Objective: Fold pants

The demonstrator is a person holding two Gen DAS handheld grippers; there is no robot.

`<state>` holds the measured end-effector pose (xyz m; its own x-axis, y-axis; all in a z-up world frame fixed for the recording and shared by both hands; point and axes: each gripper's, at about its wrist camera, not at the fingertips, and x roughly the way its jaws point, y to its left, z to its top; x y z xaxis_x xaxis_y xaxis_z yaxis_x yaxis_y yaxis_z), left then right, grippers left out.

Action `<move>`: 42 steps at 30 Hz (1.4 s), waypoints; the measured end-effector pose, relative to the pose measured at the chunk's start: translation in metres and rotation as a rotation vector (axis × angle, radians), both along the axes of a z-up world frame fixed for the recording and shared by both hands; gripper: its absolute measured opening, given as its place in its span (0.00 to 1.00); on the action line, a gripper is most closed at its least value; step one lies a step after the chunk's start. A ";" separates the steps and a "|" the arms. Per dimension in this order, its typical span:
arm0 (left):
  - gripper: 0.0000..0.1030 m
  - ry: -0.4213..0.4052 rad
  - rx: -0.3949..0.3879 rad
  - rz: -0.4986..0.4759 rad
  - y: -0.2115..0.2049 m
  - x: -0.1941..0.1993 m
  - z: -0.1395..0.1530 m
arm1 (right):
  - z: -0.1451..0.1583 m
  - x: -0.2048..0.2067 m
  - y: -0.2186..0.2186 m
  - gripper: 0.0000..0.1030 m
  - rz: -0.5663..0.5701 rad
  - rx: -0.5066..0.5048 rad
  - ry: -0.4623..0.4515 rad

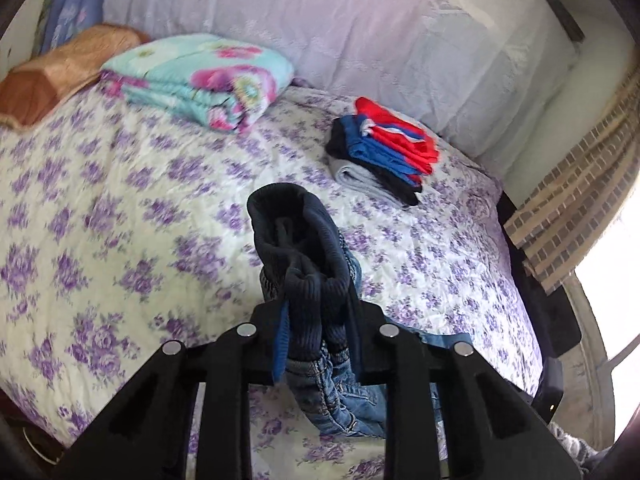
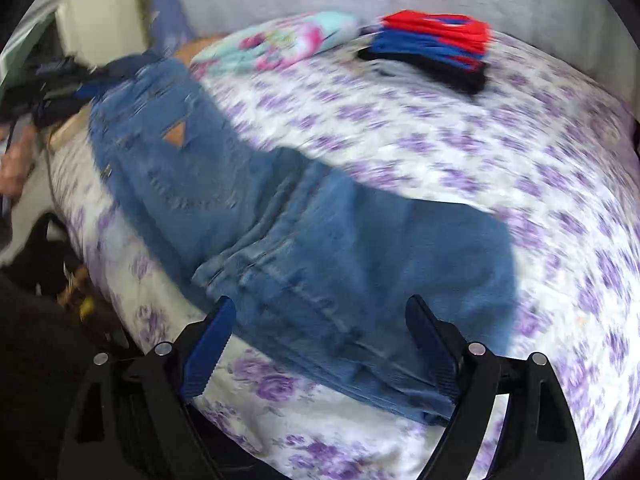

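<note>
2 grippers engaged: left gripper (image 1: pixel 316 344) clamped on waistband of jeans (image 2: pixel 280 216), right gripper (image 2: pixel 320 344) spread wide over leg hems. Jeans on bedspread (image 2: pixel 500 152). Risk: waistband slipping if tugged.

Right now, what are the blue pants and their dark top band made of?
The pants look like denim: faded matte blue, raised seams, tan patch. The band, pinched in the left gripper, looks like stretchy ribbed knit, showing fine parallel ridges. Exact fibre can't be told.
</note>
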<state>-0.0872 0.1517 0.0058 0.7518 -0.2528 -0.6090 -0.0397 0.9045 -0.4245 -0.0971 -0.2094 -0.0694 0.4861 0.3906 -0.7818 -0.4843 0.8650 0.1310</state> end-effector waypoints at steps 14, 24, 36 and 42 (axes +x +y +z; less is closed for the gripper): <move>0.21 -0.080 0.170 -0.666 -0.236 0.043 0.007 | 0.007 -0.021 -0.142 0.85 -0.455 0.209 0.031; 0.23 0.120 0.249 -0.981 -0.324 0.041 -0.081 | 0.009 -0.032 -0.179 0.85 -0.521 0.211 0.022; 0.65 0.121 0.172 -0.602 -0.214 0.061 -0.035 | 0.046 0.026 -0.097 0.85 -0.302 0.155 -0.091; 0.65 0.257 0.228 -0.425 -0.172 0.071 -0.072 | 0.050 0.042 -0.045 0.85 -0.197 0.094 -0.108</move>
